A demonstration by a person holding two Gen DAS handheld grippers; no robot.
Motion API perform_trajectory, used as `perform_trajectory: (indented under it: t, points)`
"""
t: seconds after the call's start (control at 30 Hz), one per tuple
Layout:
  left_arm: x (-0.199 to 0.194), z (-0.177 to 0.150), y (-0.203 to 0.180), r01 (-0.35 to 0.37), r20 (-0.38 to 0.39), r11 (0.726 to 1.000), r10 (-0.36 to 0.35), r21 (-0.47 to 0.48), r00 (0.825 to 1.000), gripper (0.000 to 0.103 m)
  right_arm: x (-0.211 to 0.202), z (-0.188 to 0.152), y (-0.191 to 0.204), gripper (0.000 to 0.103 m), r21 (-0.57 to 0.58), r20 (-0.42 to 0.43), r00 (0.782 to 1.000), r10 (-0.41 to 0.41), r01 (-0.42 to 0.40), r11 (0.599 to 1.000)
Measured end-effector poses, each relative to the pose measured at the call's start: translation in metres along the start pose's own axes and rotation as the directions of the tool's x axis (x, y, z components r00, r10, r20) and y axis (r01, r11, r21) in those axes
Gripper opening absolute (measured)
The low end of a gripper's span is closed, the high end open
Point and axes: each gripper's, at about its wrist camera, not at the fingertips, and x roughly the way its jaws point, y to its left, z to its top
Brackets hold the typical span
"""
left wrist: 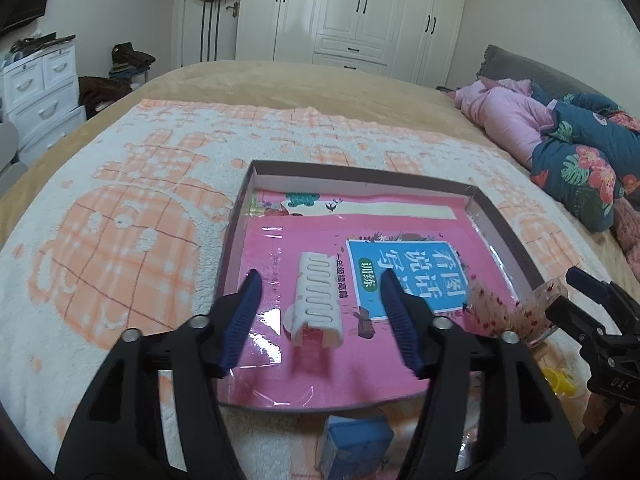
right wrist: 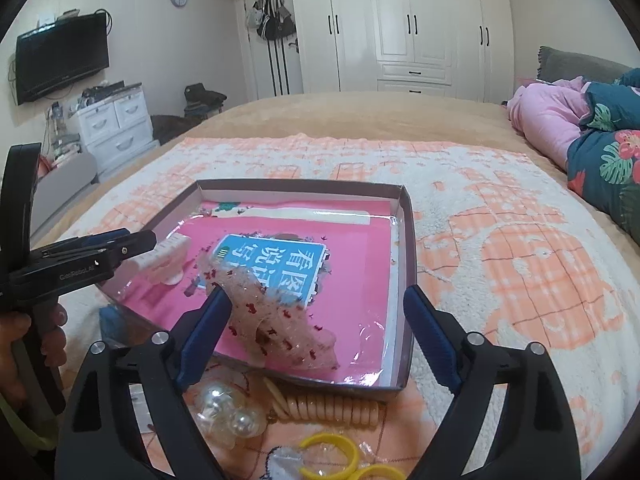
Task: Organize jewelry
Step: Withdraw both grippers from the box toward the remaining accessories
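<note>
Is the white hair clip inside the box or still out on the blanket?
Inside. The white hair clip lies on the pink lining of the box, with the box's walls around it and the left gripper open, not touching it.

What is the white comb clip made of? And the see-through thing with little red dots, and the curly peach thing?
White clip: probably hard plastic, matte, with moulded slots. Speckled see-through piece: looks like thin clear plastic, glossy and crinkly; could be a bag. Peach coil: seemingly smooth plastic, wound like a phone cord.
</note>
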Motion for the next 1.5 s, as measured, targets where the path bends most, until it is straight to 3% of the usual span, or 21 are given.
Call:
perform_trajectory:
  t: [0.27, 0.47, 0.77, 1.5]
  points:
    - [-0.030, -0.003, 0.001, 0.005, 0.056, 1.000, -0.004, -0.017, 0.998, 0.077, -0.022, -0.005, 0.007, 0.089, -0.005, 0.036, 0.999, 0.016, -0.015, 1.000]
    - [-0.049, -0.007, 0.000, 0.004, 0.080, 1.000, -0.003, -0.015, 0.997, 0.083, -0.037, -0.012, 0.015, 0.090, -0.015, 0.045, 0.998, 0.032, -0.032, 0.999]
    - [-0.071, -0.019, -0.004, -0.004, 0.109, 1.000, 0.004, 0.002, 0.994, 0.084, -0.055, -0.029, 0.032, 0.090, -0.061, 0.041, 0.998, 0.054, -0.051, 0.997]
    - [-0.092, -0.058, -0.010, -0.014, 0.062, 0.999, 0.011, 0.045, 0.998, 0.084, -0.076, -0.066, 0.063, 0.091, -0.197, -0.007, 0.998, 0.056, -0.056, 0.979]
